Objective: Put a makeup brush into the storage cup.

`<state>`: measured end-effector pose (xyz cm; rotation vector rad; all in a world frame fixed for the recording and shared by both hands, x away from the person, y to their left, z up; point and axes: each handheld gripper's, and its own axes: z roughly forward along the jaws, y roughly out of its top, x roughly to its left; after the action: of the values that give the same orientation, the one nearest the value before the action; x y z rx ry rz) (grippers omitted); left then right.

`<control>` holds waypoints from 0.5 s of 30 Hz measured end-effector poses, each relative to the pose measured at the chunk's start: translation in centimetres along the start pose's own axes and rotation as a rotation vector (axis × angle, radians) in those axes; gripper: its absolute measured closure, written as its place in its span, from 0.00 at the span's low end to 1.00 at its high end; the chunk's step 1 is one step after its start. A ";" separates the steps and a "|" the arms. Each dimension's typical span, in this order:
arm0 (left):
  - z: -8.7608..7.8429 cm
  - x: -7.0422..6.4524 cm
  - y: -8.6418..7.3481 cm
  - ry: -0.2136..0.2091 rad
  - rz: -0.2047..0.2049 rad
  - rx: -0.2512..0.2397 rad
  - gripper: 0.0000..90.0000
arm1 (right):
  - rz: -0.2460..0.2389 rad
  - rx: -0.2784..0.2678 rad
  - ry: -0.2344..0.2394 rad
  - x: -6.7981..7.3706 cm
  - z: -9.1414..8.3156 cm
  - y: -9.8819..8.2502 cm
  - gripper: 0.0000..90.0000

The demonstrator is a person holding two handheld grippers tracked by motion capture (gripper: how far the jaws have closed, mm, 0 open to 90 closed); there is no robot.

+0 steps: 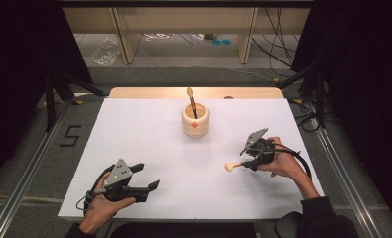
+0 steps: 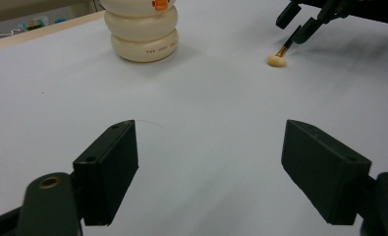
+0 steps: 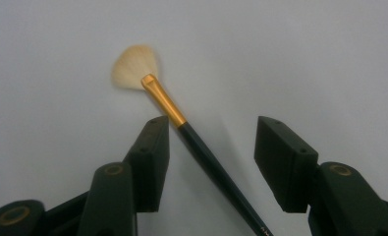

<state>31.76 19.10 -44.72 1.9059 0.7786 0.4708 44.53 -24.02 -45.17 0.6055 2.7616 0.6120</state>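
White table (image 1: pixel 149 148), dark curtains on both sides. Our right gripper (image 1: pixel 244 159) straddles the brush (image 3: pixel 181 123) lying right of centre, its jaws half-wide, the left pad near the dark handle, the right pad apart. Our left gripper (image 1: pixel 151 178) idles near left, jaws wide and empty. A ribbed cup (image 1: pixel 195 120) stands far centre with another brush (image 1: pixel 191 101) in it. To grip well, we should centre the handle between the pads and close just behind the gold ferrule, sparing the bristles. The handle's tail is cut off in the right gripper view; whether the left pad touches it we cannot tell.
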 end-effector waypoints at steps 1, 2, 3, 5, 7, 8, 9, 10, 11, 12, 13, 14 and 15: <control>0.0 -0.1 -0.1 0.003 -0.021 0.003 0.24 | -0.004 0.004 0.005 -0.1 0.1 0.0 0.58; 0.0 -0.2 -0.1 0.001 -0.026 0.003 0.24 | -0.004 0.004 0.005 -0.1 0.1 0.0 0.58; 0.0 0.0 0.0 -0.001 0.002 0.003 0.24 | -0.003 0.014 0.013 -0.1 0.2 0.1 0.60; 0.0 -0.2 0.0 0.002 -0.022 0.003 0.24 | -0.007 0.020 0.022 -0.1 0.3 0.1 0.62; 0.0 -0.1 0.0 0.000 -0.006 0.003 0.24 | -0.006 0.028 0.024 -0.1 0.3 0.1 0.63; 0.0 -0.2 -0.1 0.001 -0.023 0.004 0.24 | -0.010 0.042 0.029 -0.2 0.3 0.2 0.66; 0.0 -0.2 0.0 0.003 -0.020 0.003 0.24 | -0.011 0.048 0.034 -0.2 0.3 0.2 0.67; 0.0 -0.1 0.0 0.003 -0.020 0.003 0.24 | -0.011 0.048 0.034 -0.2 0.3 0.2 0.67; 0.0 -0.1 0.0 0.003 -0.020 0.003 0.24 | -0.014 0.050 0.033 -0.2 0.3 0.3 0.67; 0.0 -0.2 0.0 0.003 -0.022 0.002 0.24 | -0.014 0.055 0.035 -0.2 0.3 0.4 0.68; 0.0 -0.2 0.0 0.002 -0.022 0.002 0.24 | -0.018 0.060 0.043 -0.2 0.3 0.4 0.69; 0.0 -0.2 -0.1 0.003 -0.025 0.002 0.24 | -0.023 0.061 0.045 -0.3 0.4 0.4 0.69; 0.0 -0.1 0.0 0.004 -0.023 0.003 0.24 | -0.025 0.063 0.049 -0.3 0.4 0.5 0.70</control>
<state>31.64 19.02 -44.75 1.8975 0.8032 0.4602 45.09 -23.62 -45.28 0.5764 2.8393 0.5427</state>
